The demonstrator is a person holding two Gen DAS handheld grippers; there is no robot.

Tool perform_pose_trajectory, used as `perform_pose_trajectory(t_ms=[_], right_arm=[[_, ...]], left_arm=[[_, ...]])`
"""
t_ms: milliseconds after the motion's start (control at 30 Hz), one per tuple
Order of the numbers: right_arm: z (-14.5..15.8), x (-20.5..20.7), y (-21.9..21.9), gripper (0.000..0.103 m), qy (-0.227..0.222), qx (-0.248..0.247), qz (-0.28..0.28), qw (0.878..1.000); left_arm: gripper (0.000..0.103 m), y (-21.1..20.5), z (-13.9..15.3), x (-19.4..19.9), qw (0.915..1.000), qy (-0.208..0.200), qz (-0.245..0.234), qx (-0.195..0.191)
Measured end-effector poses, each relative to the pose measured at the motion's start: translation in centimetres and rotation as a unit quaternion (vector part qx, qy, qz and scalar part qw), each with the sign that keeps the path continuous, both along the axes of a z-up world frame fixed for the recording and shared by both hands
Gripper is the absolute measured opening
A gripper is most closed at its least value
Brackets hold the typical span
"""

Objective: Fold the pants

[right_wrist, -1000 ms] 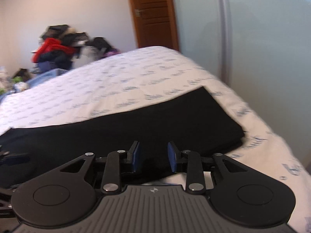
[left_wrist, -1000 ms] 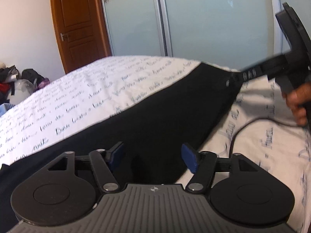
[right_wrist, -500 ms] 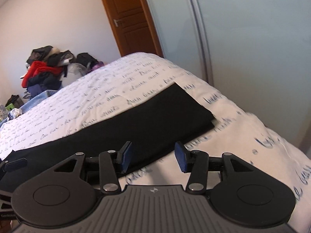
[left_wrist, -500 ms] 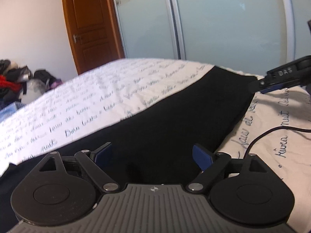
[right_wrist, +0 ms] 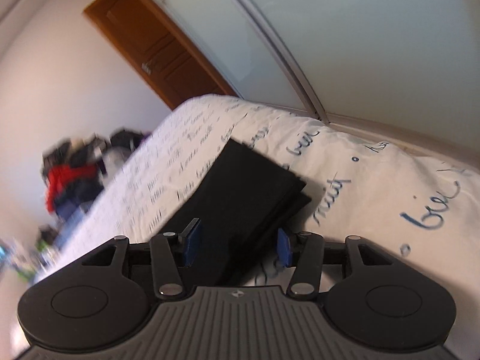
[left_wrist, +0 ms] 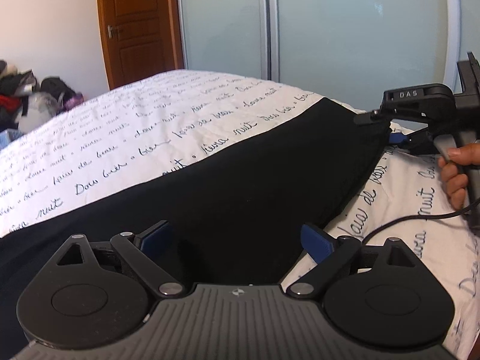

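Black pants point(left_wrist: 240, 186) lie folded lengthwise in a long band on a white bedspread with blue script point(left_wrist: 120, 138). My left gripper point(left_wrist: 237, 237) is open and empty, low over the pants' near part. My right gripper point(left_wrist: 387, 129) shows at the right of the left wrist view, at the pants' far corner, its jaws astride the edge. In the right wrist view the right gripper point(right_wrist: 237, 243) is open, tilted, with the pants' end point(right_wrist: 255, 186) between and beyond its blue pads.
A wooden door point(left_wrist: 138, 27) and frosted sliding wardrobe doors point(left_wrist: 345, 30) stand behind the bed. A heap of clothes point(right_wrist: 72, 177) lies beyond the bed at the left. A black cable point(left_wrist: 414, 219) trails over the bedspread at the right.
Both grippers have opened wider. The right gripper has rolled to a tilt and moved in on the pants' end corner. The left gripper has shifted slightly.
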State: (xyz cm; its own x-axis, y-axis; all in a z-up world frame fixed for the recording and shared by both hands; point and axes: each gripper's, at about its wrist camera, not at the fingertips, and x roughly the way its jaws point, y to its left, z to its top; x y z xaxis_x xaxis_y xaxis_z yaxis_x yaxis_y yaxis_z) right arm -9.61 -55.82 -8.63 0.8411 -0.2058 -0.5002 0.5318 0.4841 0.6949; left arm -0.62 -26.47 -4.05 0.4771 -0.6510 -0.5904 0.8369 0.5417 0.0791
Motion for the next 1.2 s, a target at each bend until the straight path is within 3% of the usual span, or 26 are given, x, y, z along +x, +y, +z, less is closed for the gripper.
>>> perform_pose_trajectory(t_ms=[100, 200, 300, 367, 500, 633, 767, 900, 1033, 1100, 1200], right_arm=[[-1.2, 0.0, -1.4, 0.048, -0.047, 0.047, -0.017, 0.998], [-1.5, 0.7, -2.3, 0.046, -0.052, 0.051, -0.021, 0.997], [-1.2, 1.9, -2.6, 0.030, -0.029, 0.026, -0.023, 0.999], [-1.4, 2.4, -2.8, 0.011, -0.017, 0.018, -0.026, 0.999], [-1.6, 2.3, -2.9, 0.007, -0.020, 0.013, -0.029, 0.999], [0.0, 3.1, -1.4, 0.007, -0.003, -0.055, -0.009, 0.998], [2.0, 4.5, 0.8, 0.007, 0.026, -0.145, 0.029, 0.989], [2.6, 5.5, 2.1, 0.007, 0.038, -0.187, 0.058, 0.980], [3.4, 6.0, 4.1, 0.007, 0.053, -0.241, 0.086, 0.965], [4.0, 6.4, 5.7, 0.007, 0.060, -0.275, 0.108, 0.953], [4.6, 7.0, 8.1, 0.007, 0.063, -0.316, 0.140, 0.936]], left_arm=[[0.095, -0.6, 0.1, 0.2, 0.9998, 0.011, 0.014, 0.002], [0.096, -0.8, 0.1, 0.3, 0.9993, 0.011, 0.035, -0.003], [0.098, -0.7, 0.3, 0.5, 0.9984, 0.016, 0.052, -0.013], [0.098, -0.6, 0.5, 1.1, 0.9978, 0.036, 0.054, -0.014], [0.095, -0.5, 0.6, 2.4, 0.9958, 0.066, 0.062, -0.017], [0.094, -0.1, 0.8, 3.7, 0.9927, 0.096, 0.064, -0.034], [0.094, 0.5, 1.2, 5.0, 0.9846, 0.144, 0.072, -0.068], [0.093, 0.7, 1.2, 6.4, 0.9668, 0.220, 0.066, -0.111], [0.091, 0.6, 1.0, 8.0, 0.9387, 0.301, 0.061, -0.157], [0.091, 0.6, 0.8, 8.8, 0.9204, 0.341, 0.062, -0.181], [0.091, 0.2, 0.0, 10.1, 0.8808, 0.414, 0.062, -0.221]])
